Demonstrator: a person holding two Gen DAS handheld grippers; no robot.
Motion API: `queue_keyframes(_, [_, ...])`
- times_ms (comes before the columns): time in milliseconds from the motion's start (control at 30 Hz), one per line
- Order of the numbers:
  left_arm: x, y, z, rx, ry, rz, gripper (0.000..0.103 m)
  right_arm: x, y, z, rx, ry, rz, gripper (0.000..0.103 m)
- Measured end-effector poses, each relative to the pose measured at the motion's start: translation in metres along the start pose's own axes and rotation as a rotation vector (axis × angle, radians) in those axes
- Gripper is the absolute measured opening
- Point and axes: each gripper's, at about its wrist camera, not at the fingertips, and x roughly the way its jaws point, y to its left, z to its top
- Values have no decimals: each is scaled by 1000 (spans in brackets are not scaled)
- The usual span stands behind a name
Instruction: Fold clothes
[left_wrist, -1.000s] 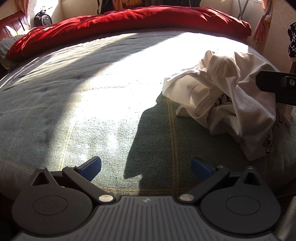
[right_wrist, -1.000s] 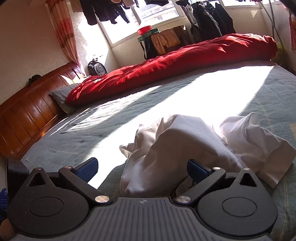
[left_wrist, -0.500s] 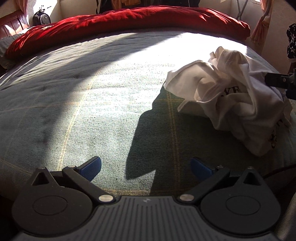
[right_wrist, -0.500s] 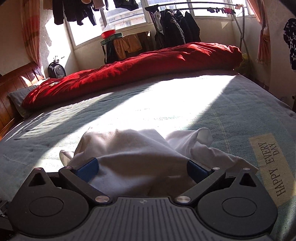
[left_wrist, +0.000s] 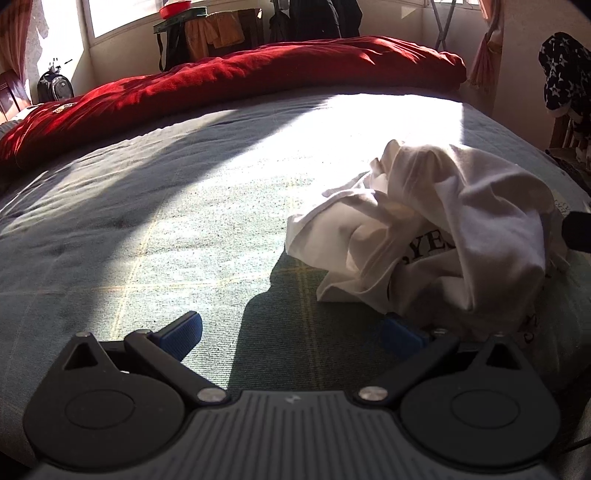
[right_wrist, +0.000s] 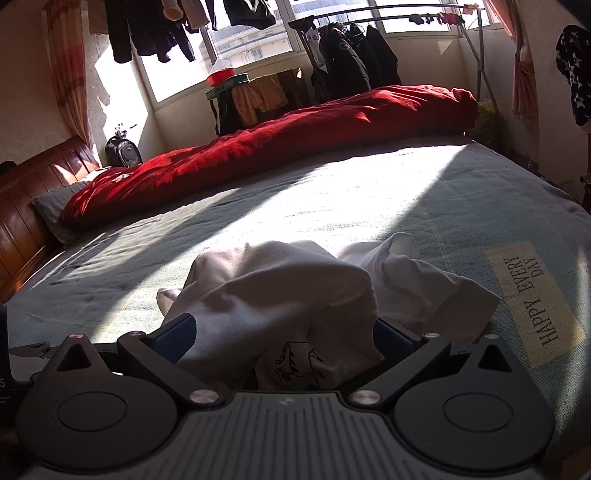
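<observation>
Crumpled white printed cotton T-shirt (left_wrist: 436, 236) lies unfolded on the grey-green checked bed (left_wrist: 166, 221), right of centre. Left tongs (left_wrist: 291, 334) and right tongs (right_wrist: 284, 339) both agape, empty. Step: first grasp; next, find an edge.

Red duvet (right_wrist: 295, 144) bunched along far side of bed (right_wrist: 369, 192); wooden headboard (right_wrist: 22, 206) at left; dark jackets (right_wrist: 351, 62) hung by window

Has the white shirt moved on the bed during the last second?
Cannot tell. In the left wrist view the white shirt sits lower below the red duvet, but the camera itself tilted; its bunched shape changed slightly.
</observation>
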Motion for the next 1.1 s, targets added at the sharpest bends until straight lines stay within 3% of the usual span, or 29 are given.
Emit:
queue_keyframes(167, [17,-1,20,29,-57,-32,103,-6,-2,-3,-2,-1,7,103])
queue_keyframes(367, [33,24,29,-46,-73,-46,103,-11,-9,-6,15,-2,-11,103])
queue_keyframes(533, [36,27,14,-70,-41,-83,103,-16,-14,-9,32,-4,-16,103])
queue_keyframes(733, [41,20,5,-2,12,-107,103,-26,-5,-11,-7,-17,-14,103])
queue_keyframes(867, [48,24,-4,-1,39,-142,103,-19,1,-1,-66,-24,9,103])
queue_keyframes(967, [49,25,-8,26,11,-163,103,-2,2,8,-105,-30,56,103])
queue_keyframes(1100, [55,33,-5,45,30,-219,103,27,2,25,-199,12,131,103])
